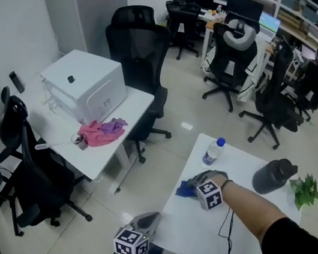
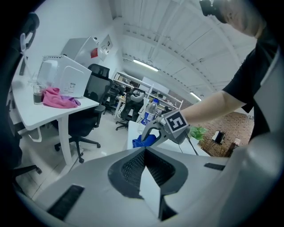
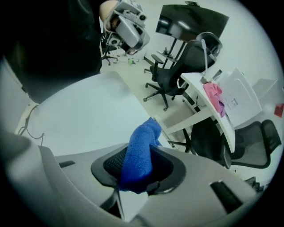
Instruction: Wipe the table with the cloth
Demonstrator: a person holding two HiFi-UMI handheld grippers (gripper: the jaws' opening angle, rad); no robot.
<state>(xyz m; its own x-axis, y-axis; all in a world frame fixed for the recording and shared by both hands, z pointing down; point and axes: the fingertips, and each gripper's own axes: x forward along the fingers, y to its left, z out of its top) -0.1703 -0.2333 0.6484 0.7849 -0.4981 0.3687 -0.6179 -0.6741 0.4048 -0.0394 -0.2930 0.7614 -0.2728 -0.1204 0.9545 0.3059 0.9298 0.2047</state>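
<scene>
Right tool (image 1: 198, 181) clamped on bunched blue microfibre cloth (image 1: 185, 190), at white tabletop's (image 1: 188, 224) far-left corner. Left tool (image 1: 150, 219) closed, empty, by near-left edge. Risk: narrow wad skimming, slipping free under drag.

I see only a corner of the blue terry cloth (image 1: 186, 190), at eight o'clock from my right gripper (image 1: 200, 180), which covers the rest. The clear plastic bottle's (image 1: 212, 152) label is too small to read. My right forearm (image 1: 253, 210) hides the white table's (image 1: 185, 225) near edge.
</scene>
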